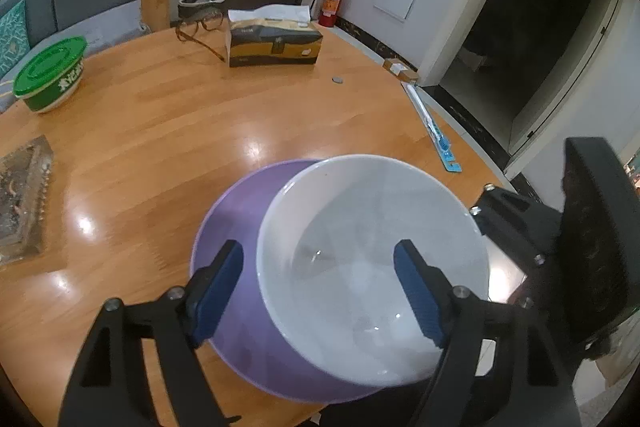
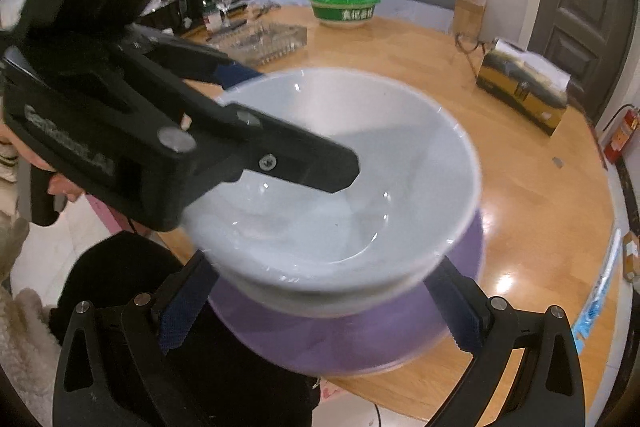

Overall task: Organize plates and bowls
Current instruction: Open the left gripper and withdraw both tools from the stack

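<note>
The white bowl [image 1: 372, 267] sits inside the purple bowl [image 1: 236, 227] at the near edge of the wooden bench [image 1: 160, 131]. The left hand-held gripper [image 1: 318, 285] stands open astride the white bowl's rim, pads clear. The right hand-held gripper [image 2: 320, 311] flanks the purple bowl; whether it grips, I cannot tell.

Both wrist cameras are looking steeply down, close over the white bowl [image 1: 372, 267] [image 2: 332, 183], from opposite sides of it.
</note>
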A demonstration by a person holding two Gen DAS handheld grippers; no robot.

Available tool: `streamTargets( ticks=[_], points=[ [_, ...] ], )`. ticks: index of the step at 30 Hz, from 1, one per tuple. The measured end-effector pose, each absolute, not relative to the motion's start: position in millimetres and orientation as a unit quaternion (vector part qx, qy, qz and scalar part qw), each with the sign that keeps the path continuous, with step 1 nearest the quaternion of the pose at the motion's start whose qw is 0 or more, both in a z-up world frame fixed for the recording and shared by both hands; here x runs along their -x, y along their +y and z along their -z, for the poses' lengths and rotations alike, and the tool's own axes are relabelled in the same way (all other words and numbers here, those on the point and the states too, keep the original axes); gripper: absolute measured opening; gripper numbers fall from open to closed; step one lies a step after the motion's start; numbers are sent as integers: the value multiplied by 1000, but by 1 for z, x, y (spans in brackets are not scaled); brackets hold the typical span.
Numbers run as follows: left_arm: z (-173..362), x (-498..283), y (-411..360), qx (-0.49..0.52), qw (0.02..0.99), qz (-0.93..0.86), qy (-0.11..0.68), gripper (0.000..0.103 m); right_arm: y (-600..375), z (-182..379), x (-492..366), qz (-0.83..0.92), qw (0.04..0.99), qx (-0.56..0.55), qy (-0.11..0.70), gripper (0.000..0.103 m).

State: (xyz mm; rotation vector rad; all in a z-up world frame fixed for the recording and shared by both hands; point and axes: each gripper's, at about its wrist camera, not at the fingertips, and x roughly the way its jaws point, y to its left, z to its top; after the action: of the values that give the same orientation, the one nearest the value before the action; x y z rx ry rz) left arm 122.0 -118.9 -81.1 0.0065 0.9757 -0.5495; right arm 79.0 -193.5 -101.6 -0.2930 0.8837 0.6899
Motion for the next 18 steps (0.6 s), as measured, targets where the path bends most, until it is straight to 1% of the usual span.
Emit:
streamTargets(
  ticks=[1, 4, 11, 18],
  points=[
    [79, -120, -118, -3, 850, 257, 460, 76, -195, 98, -76, -325, 839, 137, 413, 100],
    [71, -113, -115, -1, 859, 246, 449, 86, -200, 88, -68, -319, 846, 136, 404, 100],
    [48, -90, -102, 3, 889, 211, 406, 88, -210, 60, -46, -307, 866, 136, 370, 100],
    [22, -65, -82, 1, 934, 122, 337, 89, -221, 28, -39, -275, 901, 120, 314, 100]
  ],
)
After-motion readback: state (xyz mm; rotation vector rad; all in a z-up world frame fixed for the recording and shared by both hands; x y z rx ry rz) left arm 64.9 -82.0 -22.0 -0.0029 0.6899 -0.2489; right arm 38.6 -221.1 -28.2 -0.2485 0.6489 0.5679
